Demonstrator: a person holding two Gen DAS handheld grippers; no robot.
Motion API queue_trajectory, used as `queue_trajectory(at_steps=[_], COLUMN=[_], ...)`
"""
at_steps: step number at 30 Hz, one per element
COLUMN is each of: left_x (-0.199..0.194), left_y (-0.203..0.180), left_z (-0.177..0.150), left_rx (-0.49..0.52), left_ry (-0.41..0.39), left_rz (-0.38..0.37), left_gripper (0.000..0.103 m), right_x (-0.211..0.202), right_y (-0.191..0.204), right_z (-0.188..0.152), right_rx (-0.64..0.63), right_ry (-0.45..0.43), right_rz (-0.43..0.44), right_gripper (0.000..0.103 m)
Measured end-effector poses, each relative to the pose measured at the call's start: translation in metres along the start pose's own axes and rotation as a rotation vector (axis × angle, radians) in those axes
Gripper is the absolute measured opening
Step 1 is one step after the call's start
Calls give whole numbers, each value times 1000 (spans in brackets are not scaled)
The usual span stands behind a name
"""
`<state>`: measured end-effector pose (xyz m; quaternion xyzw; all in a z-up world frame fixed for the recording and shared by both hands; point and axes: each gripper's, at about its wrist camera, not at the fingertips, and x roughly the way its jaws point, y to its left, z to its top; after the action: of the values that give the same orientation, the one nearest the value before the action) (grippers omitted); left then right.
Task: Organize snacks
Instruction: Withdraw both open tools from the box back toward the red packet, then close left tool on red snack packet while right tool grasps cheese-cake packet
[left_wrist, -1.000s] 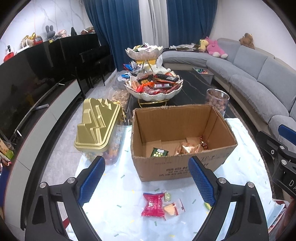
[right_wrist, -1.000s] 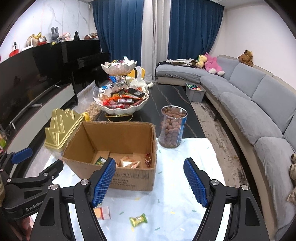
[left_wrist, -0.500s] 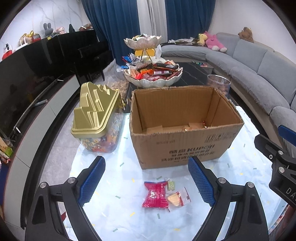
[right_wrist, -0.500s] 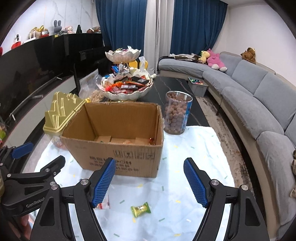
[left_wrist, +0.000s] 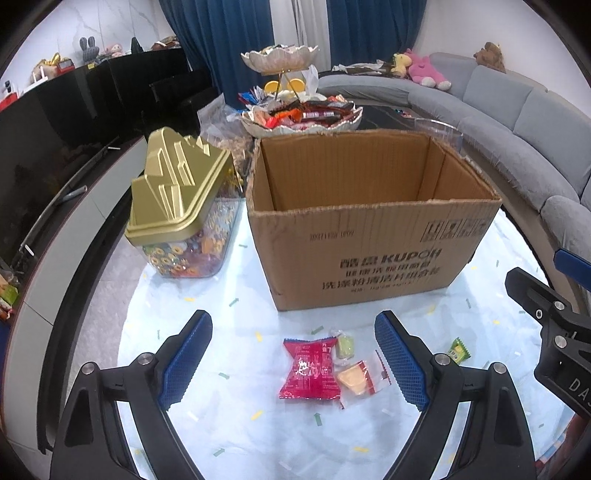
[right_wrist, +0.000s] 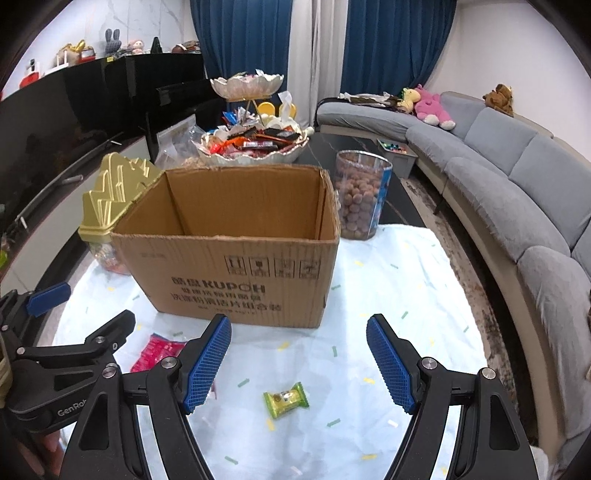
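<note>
Plainly both tools gape empty, the left tool (left_wrist: 293, 354) over the red snack packet (left_wrist: 309, 370) lying on the desk (left_wrist: 236, 369) before the cardboard box (left_wrist: 369, 236), the right tool (right_wrist: 299, 360) over a green candy (right_wrist: 285, 399); both wrappers look light, crinkly, slippery, best pinched mid-body.
</note>
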<state>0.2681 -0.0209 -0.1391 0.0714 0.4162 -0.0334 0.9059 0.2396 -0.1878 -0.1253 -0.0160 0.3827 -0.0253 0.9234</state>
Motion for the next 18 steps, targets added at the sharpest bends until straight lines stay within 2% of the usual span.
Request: queue_trajectory(at_steps=[18], left_x=[41], left_y=[-7], left_z=[-29], left_rx=[16], left_ry=[81], left_rz=[-24], left_gripper=[86], right_x=[40], right_y=[6], right_z=[-33], right_rx=[-6], right_ry=[97], right_rz=[-3], right_gripper=[77])
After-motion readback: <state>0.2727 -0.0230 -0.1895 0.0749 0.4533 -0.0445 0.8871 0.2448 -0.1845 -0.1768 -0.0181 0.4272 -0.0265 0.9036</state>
